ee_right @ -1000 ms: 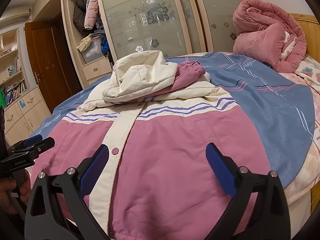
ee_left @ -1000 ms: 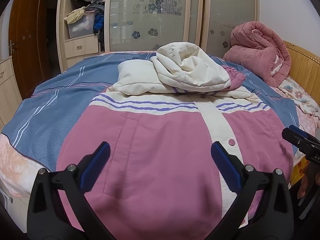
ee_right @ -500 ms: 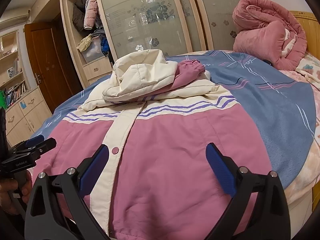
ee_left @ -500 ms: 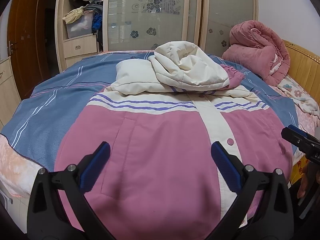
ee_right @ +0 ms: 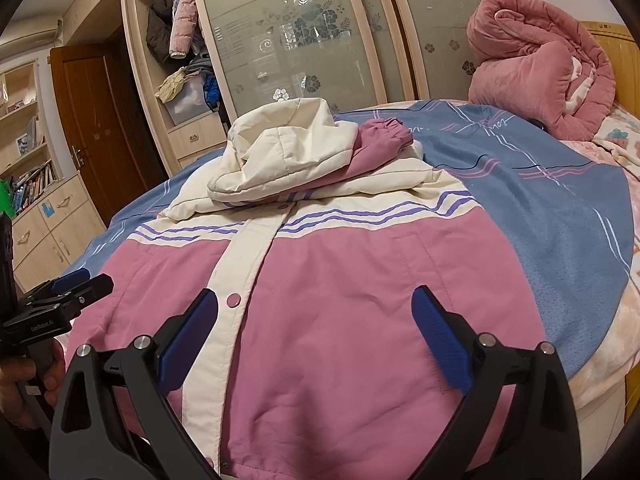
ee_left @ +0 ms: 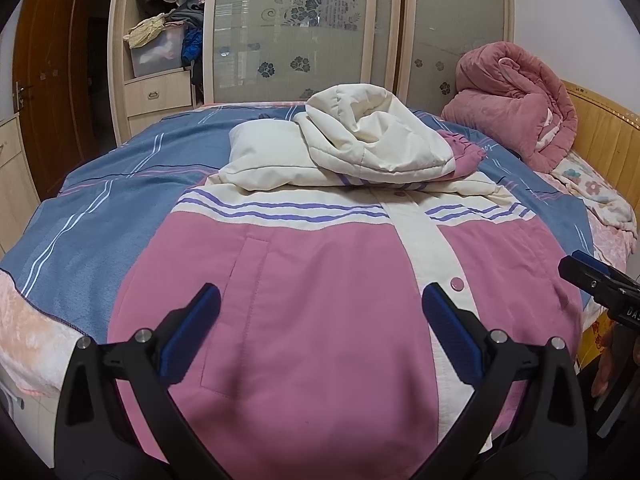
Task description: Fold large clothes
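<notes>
Over the bed (ee_left: 92,216), jacket (ee_left: 328,312) lies flat, hood and sleeves folded in. Both my claws, left (ee_left: 320,320) and right (ee_right: 316,316), gape empty above the hem; I should pinch its corners evenly.

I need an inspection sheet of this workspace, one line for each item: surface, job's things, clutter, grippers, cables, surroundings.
Surface: bed covered by a blue striped blanket, over a peach floral sheet.
Job's things: pink and cream jacket lying front up, snapped closed, hood folded down onto the chest, one pink cuff showing beside the hood.
Clutter: rolled pink quilt at the headboard end.
Grippers: left gripper open above the jacket's lower part; right gripper open, likewise; neither holds cloth.
Cables: nothing seen.
Surroundings: wardrobe with frosted sliding doors, open shelves stuffed with clothes, brown door, bookshelf.
</notes>
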`<state>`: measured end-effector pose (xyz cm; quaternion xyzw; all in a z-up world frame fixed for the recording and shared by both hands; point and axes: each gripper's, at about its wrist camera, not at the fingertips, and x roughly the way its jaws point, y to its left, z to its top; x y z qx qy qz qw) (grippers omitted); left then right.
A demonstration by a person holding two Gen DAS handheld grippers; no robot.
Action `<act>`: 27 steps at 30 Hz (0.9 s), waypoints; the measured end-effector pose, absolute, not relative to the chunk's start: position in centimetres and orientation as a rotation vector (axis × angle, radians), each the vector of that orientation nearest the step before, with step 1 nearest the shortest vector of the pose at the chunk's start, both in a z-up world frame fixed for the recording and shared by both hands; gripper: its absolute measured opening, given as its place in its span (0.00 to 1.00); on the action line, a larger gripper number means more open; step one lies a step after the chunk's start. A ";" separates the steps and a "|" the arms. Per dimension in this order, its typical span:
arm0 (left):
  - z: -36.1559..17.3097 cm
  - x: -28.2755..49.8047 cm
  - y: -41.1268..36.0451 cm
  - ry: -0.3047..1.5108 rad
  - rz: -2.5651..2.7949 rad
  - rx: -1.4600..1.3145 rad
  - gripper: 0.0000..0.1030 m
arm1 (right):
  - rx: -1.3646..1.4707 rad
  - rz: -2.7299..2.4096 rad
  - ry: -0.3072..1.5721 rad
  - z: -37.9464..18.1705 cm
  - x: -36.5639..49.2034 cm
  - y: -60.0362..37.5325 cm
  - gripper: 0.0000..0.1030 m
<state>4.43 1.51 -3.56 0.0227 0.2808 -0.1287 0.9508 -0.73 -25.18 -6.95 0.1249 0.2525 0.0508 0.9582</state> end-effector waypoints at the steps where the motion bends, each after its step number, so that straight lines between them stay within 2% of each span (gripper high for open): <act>1: -3.5 4.4 1.6 0.571 -0.263 0.046 0.98 | 0.253 0.102 0.512 -6.9 -0.7 -25.2 0.95; 17: -3.4 4.3 1.7 0.571 -0.276 0.044 0.98 | 0.251 0.107 0.502 -6.6 -0.9 -25.8 0.95; 21: -3.0 3.9 2.2 0.554 -0.320 0.020 0.98 | 0.263 0.120 0.452 -5.1 -1.6 -28.8 0.96; 27: -2.8 3.7 2.7 0.551 -0.349 0.019 0.98 | 0.295 0.215 0.502 -4.7 -1.3 -35.4 0.98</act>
